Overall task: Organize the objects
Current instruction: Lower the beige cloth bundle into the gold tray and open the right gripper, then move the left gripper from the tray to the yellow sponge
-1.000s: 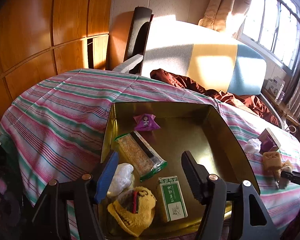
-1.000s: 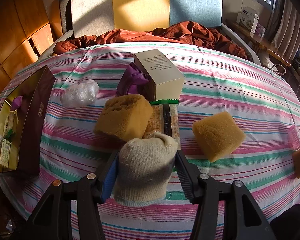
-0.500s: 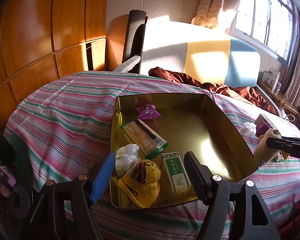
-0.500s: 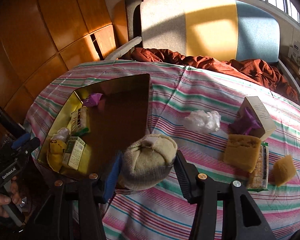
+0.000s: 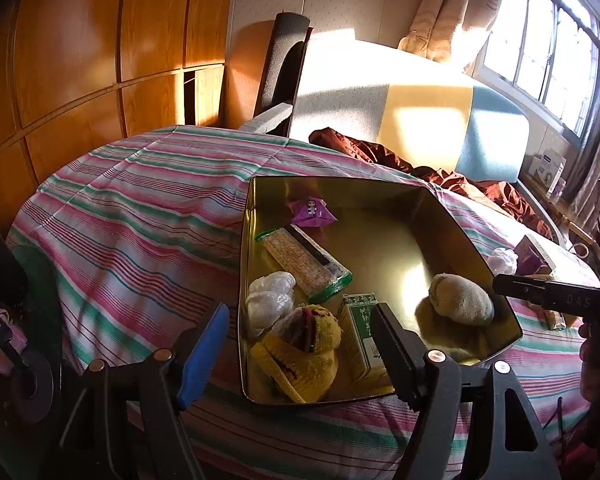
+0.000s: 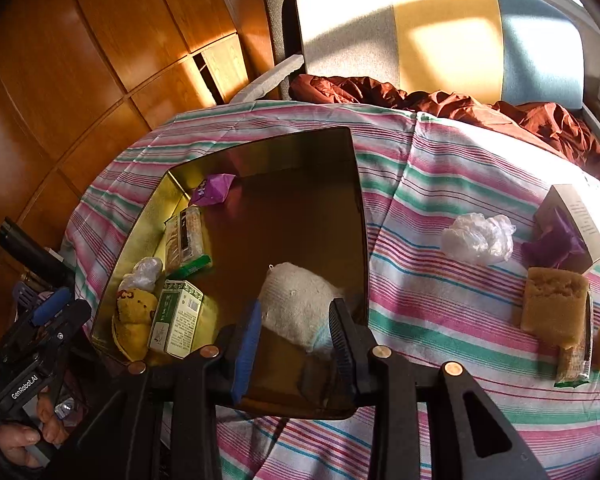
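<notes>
We see the cream sock (image 6: 300, 312) lying on the floor of the gold tin (image 5: 440, 216), near its right wall, in the otherwise bare half. Our right gripper (image 6: 296, 344) hangs just above it with jaws closing; the sock shows beyond them, and the pads seem clear of it. In the tin's left half lie a purple packet (image 5: 312, 213), a cracker pack (image 5: 304, 262), a plastic wad (image 5: 269, 300), a yellow sock (image 5: 300, 346) and a green box (image 5: 364, 336). Our left gripper (image 5: 300, 340) sits at the tin's near-left corner, jaws spread and opening, pinching nothing. Outside on the striped cloth (image 6: 440, 312), to the right, lie another plastic wad (image 6: 476, 238), a carton (image 6: 576, 220) and a sponge (image 6: 554, 308).
</notes>
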A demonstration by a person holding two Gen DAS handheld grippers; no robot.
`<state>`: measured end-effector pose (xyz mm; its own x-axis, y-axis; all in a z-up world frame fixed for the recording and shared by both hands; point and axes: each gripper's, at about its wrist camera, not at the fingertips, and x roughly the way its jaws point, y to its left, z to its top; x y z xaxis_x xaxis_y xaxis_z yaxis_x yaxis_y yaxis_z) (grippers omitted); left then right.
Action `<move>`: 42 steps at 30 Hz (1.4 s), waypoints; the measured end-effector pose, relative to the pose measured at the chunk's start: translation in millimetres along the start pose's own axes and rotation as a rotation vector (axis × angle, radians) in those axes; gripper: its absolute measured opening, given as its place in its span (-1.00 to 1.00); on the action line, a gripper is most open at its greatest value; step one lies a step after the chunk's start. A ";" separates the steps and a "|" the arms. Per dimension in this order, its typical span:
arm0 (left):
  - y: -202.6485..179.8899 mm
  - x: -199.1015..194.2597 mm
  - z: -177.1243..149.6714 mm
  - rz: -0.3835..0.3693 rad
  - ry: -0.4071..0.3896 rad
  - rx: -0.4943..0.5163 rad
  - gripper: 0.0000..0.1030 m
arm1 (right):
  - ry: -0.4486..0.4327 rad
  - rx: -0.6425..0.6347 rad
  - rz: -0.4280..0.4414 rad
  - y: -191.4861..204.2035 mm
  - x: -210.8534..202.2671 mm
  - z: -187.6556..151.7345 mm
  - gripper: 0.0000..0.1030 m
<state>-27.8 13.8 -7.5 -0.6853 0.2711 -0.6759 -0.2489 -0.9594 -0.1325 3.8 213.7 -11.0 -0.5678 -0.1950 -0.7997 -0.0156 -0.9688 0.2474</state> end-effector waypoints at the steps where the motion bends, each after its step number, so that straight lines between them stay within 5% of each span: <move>1: -0.1 1.4 -0.5 -0.001 0.005 -0.004 0.43 | -0.010 -0.009 -0.015 1.5 -1.7 -1.4 -0.21; 3: -1.3 1.8 -1.7 -0.003 0.005 -0.004 0.43 | -0.038 -0.031 -0.049 6.1 -6.0 -4.0 -0.02; 12: -1.9 -3.5 -1.1 0.015 -0.013 -0.002 0.52 | -0.126 -0.122 -0.240 31.1 -13.0 -14.5 0.14; 21: -12.4 -8.5 -3.3 0.010 -0.015 0.031 0.52 | -0.113 -0.060 -0.170 12.1 -18.5 -22.7 0.17; 22: -13.8 -8.8 -3.5 0.009 -0.015 0.036 0.52 | -0.105 -0.047 -0.164 7.4 -19.1 -22.2 0.26; 24: -16.9 -9.6 -3.9 0.007 -0.013 0.047 0.52 | -0.119 -0.029 -0.192 -1.5 -23.7 -22.3 0.76; 25: -18.7 -9.8 -4.0 0.007 -0.013 0.053 0.52 | -0.130 -0.022 -0.205 -6.0 -27.0 -22.4 0.76; 35: -39.9 -12.2 -3.4 -0.010 -0.003 0.115 0.53 | -0.204 0.116 -0.342 -93.3 -72.2 -8.7 0.90; 42: -64.0 -11.6 -0.4 -0.036 0.002 0.172 0.55 | -0.214 0.288 -0.580 -209.1 -106.2 -10.8 0.90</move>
<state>-3.7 72.0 8.6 -0.6726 0.3048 -0.6743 -0.3870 -0.9216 -0.0306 76.3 435.4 16.3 -0.5509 0.4067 -0.7288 -0.5683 -0.8223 -0.0292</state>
